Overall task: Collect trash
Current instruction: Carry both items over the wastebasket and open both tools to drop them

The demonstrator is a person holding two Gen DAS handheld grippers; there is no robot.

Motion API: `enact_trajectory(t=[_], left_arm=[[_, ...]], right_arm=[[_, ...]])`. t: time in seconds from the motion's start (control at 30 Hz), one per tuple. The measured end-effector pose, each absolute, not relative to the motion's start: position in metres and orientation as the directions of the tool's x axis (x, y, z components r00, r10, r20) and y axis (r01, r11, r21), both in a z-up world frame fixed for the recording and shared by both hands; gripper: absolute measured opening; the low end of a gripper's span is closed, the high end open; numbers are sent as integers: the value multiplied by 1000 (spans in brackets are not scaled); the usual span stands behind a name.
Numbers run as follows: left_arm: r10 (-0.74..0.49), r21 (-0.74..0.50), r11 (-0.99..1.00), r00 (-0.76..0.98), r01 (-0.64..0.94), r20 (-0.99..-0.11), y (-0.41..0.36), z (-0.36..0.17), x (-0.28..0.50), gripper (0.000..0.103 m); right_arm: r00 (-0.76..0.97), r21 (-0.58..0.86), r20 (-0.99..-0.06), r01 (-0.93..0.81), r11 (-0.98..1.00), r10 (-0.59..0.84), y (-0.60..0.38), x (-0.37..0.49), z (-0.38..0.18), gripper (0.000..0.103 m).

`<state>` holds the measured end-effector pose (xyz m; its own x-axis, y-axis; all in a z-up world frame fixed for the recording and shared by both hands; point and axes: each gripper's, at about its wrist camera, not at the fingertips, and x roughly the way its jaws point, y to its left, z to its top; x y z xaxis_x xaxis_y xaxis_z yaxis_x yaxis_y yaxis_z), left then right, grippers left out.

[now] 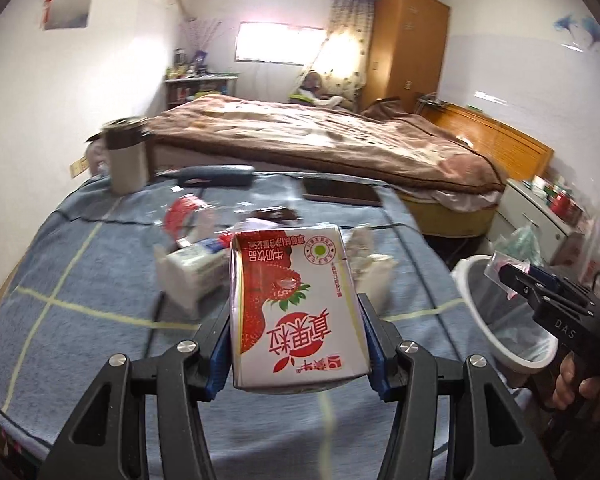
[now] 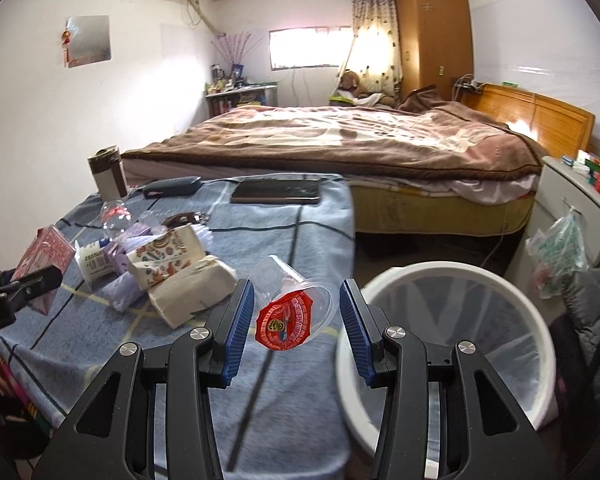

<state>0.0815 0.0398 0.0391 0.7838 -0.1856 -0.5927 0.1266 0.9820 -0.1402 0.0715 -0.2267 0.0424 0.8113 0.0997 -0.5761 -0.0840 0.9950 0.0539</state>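
Note:
My left gripper (image 1: 296,320) is shut on a red and white strawberry milk carton (image 1: 296,304), held above the blue checked table cover (image 1: 80,280). It shows at the left edge of the right wrist view (image 2: 46,264). My right gripper (image 2: 296,314) has a clear plastic cup with a red label (image 2: 290,308) between its blue pads, beside the white trash bin (image 2: 452,320); the cup touches neither pad clearly. In the left wrist view the right gripper (image 1: 512,276) sits over the bin (image 1: 496,312) with the cup at its tip.
Tissue packs (image 2: 180,280), a small white carton (image 2: 94,264), a clear cup (image 2: 116,216), a brown and white tumbler (image 2: 108,174), a dark case (image 2: 172,186) and a tablet (image 2: 278,192) lie on the table. A bed (image 2: 340,140) stands behind, a white nightstand (image 2: 572,200) right.

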Motion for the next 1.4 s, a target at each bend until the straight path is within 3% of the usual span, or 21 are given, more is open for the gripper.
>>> enact_trajectory(t=[0.47, 0.9, 1.4], left_arm=[[-286, -177, 958, 749, 224, -598, 2, 32, 85, 57], [-483, -189, 856, 613, 481, -625, -123, 30, 110, 57], [-502, -154, 802, 511, 577, -698, -199, 9, 114, 57]], right_arm=[[821, 63, -568, -23, 998, 54, -250, 66, 38, 47], [769, -1, -626, 162, 987, -127, -325, 55, 26, 47], [666, -12, -730, 211, 977, -153, -351, 62, -8, 47]])
